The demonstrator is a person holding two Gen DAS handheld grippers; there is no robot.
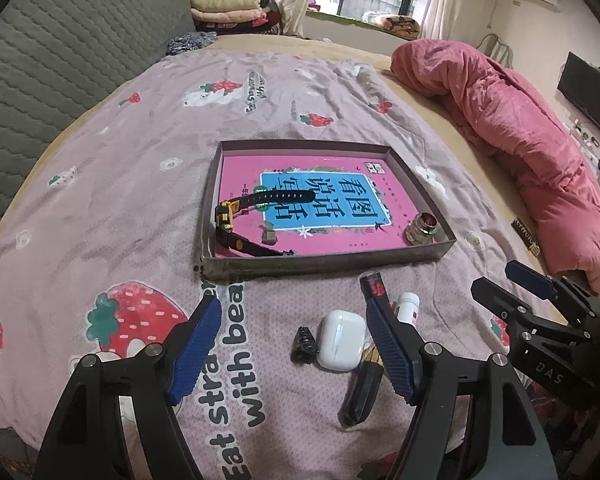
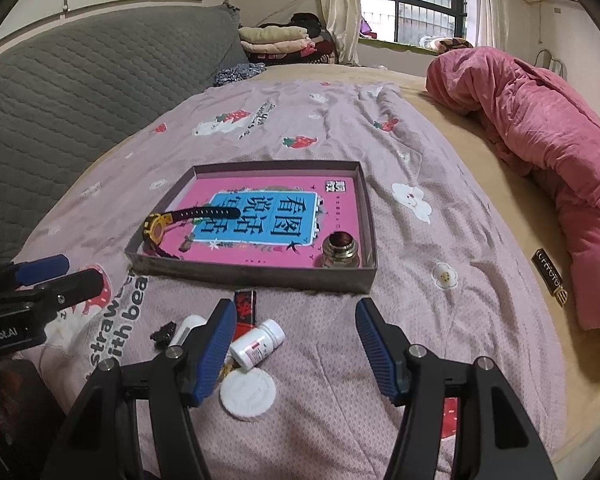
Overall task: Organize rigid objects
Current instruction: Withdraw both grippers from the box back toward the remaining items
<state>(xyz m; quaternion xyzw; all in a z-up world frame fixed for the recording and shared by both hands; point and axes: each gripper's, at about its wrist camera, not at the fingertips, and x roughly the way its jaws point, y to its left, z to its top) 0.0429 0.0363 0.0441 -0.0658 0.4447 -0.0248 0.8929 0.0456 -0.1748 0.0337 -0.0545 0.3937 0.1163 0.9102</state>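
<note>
Both claws, left claw (image 1: 292,316) and right claw (image 2: 296,316), hung open and empty at the bottom of frame over small items (earbud case (image 1: 340,340), pill bottle (image 2: 258,344)); crowding risked knocking neighbours short of the box (image 2: 260,276) at centre.

White earbud case (image 2: 186,330) half hidden behind left gripper fingers (image 2: 216,350)

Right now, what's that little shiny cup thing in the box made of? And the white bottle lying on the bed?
The shiny cup thing looks like metal, maybe brass: it is golden, glossy and ridged like screw threads. The white bottle looks like plastic: smooth, matte white, with a paper label stuck on. The box seems to be cardboard, with thin, dull, flat walls.
</note>
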